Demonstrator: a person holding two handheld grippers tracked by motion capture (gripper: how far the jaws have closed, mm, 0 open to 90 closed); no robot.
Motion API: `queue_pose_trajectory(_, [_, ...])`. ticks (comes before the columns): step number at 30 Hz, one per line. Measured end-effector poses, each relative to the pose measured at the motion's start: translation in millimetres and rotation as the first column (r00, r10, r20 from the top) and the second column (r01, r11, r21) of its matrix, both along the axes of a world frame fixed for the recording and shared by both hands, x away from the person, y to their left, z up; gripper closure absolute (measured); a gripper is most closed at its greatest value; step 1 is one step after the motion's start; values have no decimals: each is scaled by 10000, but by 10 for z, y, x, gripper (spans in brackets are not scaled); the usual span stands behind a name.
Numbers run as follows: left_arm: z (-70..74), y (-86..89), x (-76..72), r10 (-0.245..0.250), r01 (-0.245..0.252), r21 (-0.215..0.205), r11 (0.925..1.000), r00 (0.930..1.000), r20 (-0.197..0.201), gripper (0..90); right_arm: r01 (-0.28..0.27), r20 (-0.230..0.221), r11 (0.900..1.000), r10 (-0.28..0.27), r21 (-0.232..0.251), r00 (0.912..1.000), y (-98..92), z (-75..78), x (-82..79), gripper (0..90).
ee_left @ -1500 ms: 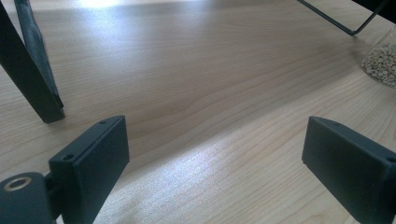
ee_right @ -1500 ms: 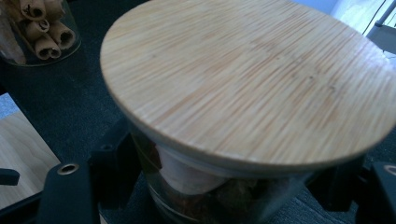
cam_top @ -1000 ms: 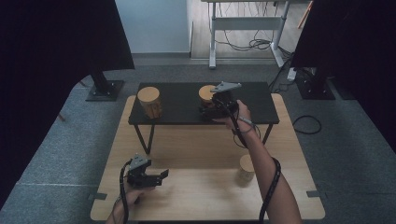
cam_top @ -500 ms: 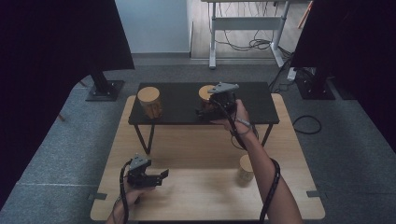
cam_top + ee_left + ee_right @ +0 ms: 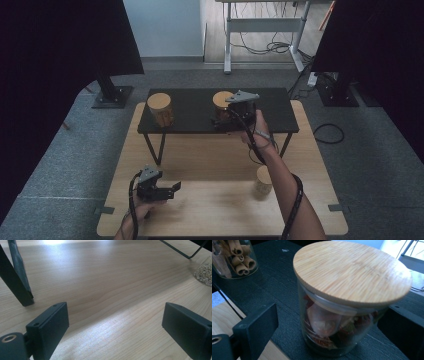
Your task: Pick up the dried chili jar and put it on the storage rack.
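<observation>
Since a second ago the right gripper (image 5: 223,118) has barely shifted on the black shelf (image 5: 270,120), but its fingers (image 5: 255,326) have just been opening; they now stand apart on either side of the glass jar (image 5: 332,332), not pressing it.

Going from the left: the left gripper (image 5: 167,190) rests low over the near left of the surface (image 5: 220,215), fingers (image 5: 50,320) wide apart with nothing between them. Farther back on the shelf's left stands a jar of cinnamon sticks (image 5: 160,109). Right of middle on the shelf sits the glass jar with its bamboo lid (image 5: 352,272), filled with reddish dried pieces. A third jar (image 5: 262,182), holding pale beans, stands on the near right of the surface.

That glass jar looks stiff, smooth and breakable, moderately heavy for its size; I would take it by the straight wall below the lid, since the lid may simply lift off. Pale wood makes up the surface, flat and dry; grey carpet lies around it, dark curtains to both sides, a desk frame and cables at the far end.
</observation>
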State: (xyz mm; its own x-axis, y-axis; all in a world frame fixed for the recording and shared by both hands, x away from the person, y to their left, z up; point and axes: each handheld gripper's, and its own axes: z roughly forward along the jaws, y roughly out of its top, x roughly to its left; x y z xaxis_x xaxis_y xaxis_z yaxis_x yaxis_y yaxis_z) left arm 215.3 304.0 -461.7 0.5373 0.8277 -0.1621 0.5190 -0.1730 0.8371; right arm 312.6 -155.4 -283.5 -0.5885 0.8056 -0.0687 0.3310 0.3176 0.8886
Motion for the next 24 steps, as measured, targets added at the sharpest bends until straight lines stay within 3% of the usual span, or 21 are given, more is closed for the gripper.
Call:
queue_pose_trajectory(8, [3,-9,-5,-9,9,26,10000,10000,25,65,154,183,9998,-157,152,9997,-23,-32,-119,12])
queue_pose_trajectory(24, [9,-20,-12,-18,17,49,10000,10000,43,64,-116,474,9998,107,178,9988,-137,-65,-325,11])
